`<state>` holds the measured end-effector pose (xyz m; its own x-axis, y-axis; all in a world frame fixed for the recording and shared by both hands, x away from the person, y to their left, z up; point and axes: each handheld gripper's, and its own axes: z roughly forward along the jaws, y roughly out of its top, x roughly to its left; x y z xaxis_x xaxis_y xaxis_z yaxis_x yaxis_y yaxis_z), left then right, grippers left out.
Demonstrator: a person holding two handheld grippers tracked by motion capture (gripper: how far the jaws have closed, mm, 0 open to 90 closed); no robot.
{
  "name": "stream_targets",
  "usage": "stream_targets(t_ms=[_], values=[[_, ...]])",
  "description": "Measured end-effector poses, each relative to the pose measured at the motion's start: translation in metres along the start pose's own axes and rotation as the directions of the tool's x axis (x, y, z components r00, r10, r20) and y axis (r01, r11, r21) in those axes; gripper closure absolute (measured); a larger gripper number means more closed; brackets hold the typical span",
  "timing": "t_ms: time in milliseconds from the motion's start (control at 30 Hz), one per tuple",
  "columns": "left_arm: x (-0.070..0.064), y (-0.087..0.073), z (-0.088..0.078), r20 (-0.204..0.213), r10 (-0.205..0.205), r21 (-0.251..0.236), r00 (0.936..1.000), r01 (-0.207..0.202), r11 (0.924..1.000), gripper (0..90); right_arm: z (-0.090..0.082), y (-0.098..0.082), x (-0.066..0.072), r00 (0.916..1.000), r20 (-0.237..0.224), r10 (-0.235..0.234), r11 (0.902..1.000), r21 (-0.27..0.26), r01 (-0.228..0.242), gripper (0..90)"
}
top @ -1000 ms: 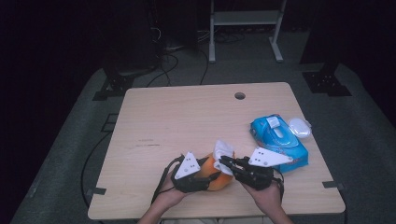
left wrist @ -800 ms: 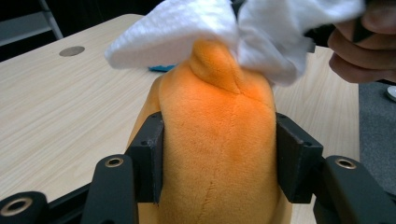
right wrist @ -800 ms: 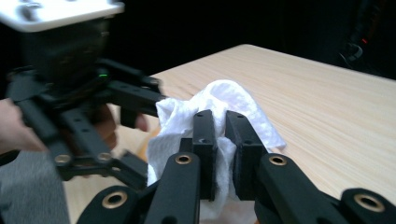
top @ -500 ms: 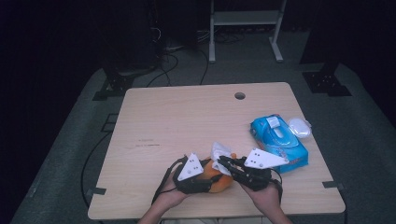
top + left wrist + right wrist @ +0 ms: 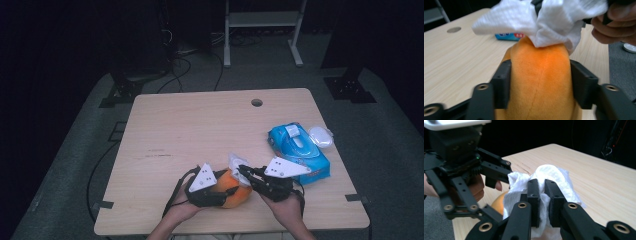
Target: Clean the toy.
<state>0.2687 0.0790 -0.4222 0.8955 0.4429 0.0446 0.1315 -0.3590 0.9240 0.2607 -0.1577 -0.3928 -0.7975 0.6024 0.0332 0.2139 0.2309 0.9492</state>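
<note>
White wipe [image 5: 549,185] crumpled atop upright orange plush [image 5: 540,82].

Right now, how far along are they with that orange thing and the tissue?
Done: a white wipe is out of the blue pack, and the left gripper has clamped the orange plush toy. In hand: the right gripper presses the wipe onto the toy's top. How much wiping remains, the pictures can't show.

The right tongs [image 5: 243,170] and their white wipe [image 5: 235,162] have slid slightly left along the orange toy [image 5: 231,187]; the left tongs [image 5: 220,192] edged right.
</note>
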Motion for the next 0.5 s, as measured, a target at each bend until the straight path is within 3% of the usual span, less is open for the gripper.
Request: stream_targets(t_ms=[67,133,200,300,400,500], values=[[0.005,-0.004,0.001,0.034,-0.015,-0.004,0.9993,0.015,0.9999,27.0,0.000,-0.003,-0.001,0.9997,0.019,-0.014,0.9998,0.017,0.014,81.8],[0.009,-0.008,0.001,0.033,-0.039,0.004,0.9987,0.039,0.9992,21.2,0.000,-0.005,-0.006,0.9996,0.028,0.010,0.9998,0.020,-0.010,81.8],[0.013,-0.011,0.001,0.034,-0.057,-0.001,0.9978,0.057,0.9984,21.0,-0.001,-0.007,-0.013,0.9987,0.043,0.028,0.9994,0.018,-0.029,81.8],[0.011,-0.014,0.005,0.006,-0.055,-0.005,0.9985,0.055,0.9985,31.0,-0.003,-0.009,-0.015,0.9975,0.054,0.046,0.9987,0.017,-0.047,81.9],[0.007,-0.012,0.009,-0.021,-0.058,-0.008,0.9981,0.058,0.9983,38.4,0.001,-0.004,-0.003,0.9992,0.038,-0.007,0.9997,0.025,0.007,81.9],[0.007,-0.008,0.005,-0.013,-0.054,-0.007,0.9985,0.053,0.9985,44.0,0.007,-0.003,0.004,0.9976,0.041,-0.056,0.9974,0.048,0.054,82.0]])
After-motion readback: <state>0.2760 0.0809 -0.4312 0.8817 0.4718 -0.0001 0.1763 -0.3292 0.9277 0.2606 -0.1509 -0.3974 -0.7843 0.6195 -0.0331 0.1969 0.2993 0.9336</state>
